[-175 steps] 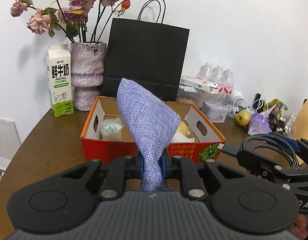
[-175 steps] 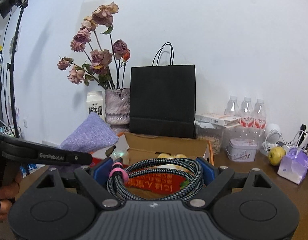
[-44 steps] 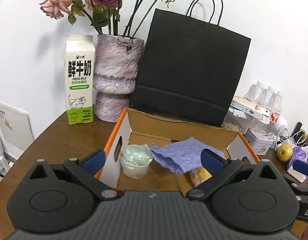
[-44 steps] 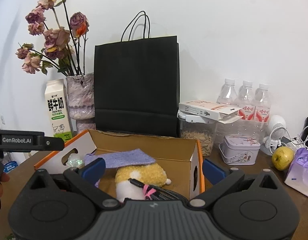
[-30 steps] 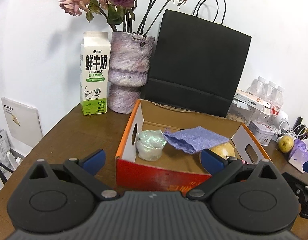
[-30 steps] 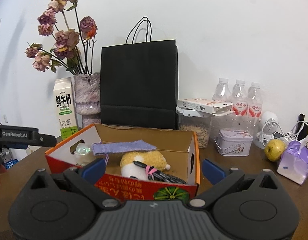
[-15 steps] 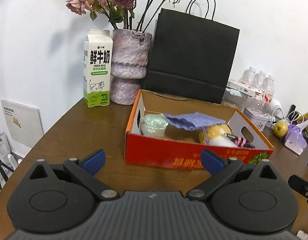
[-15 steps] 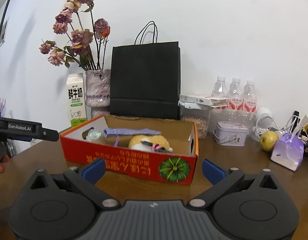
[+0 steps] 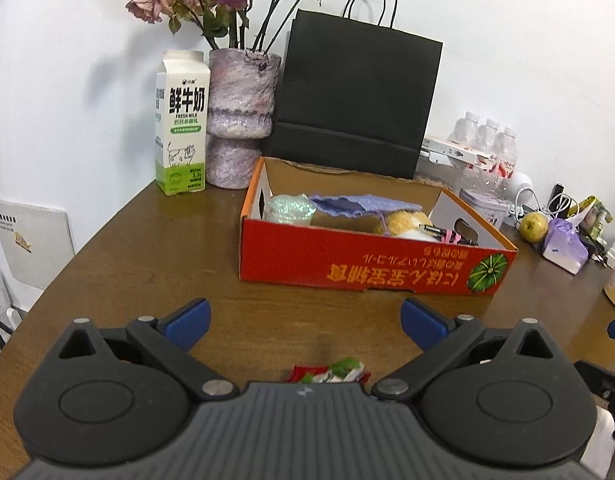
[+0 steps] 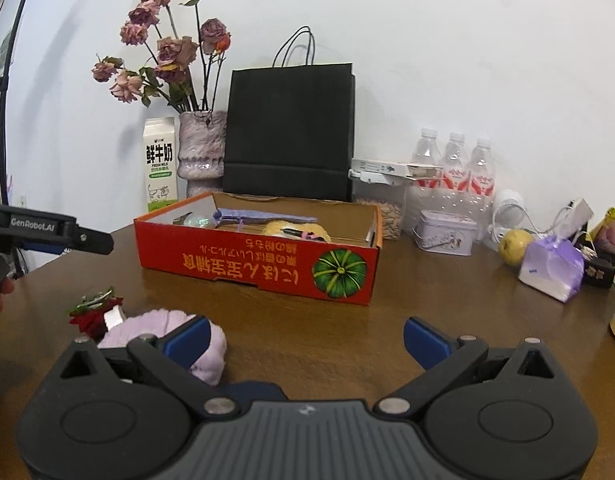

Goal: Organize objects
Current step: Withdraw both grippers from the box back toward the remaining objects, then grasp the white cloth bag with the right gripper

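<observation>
Objects already gathered sit in the red box (image 9: 371, 264) far across the worktop (image 9: 147, 264): cloth, plush, cable; left claw (image 9: 303, 320) spread, empty, hovering over a red-green wrapper (image 9: 331, 372); right view adds a lilac fluffy item (image 10: 167, 328) beside it, near-left, probably next; right claw (image 10: 307, 338) spread, empty.

The brown worktop (image 10: 307, 320) carries a red box (image 10: 263, 268), milk carton (image 9: 182, 124), vase (image 9: 239, 120), black bag (image 9: 355, 100), tin (image 10: 443, 233), apple (image 10: 514, 247), lilac cloth (image 10: 163, 324).
</observation>
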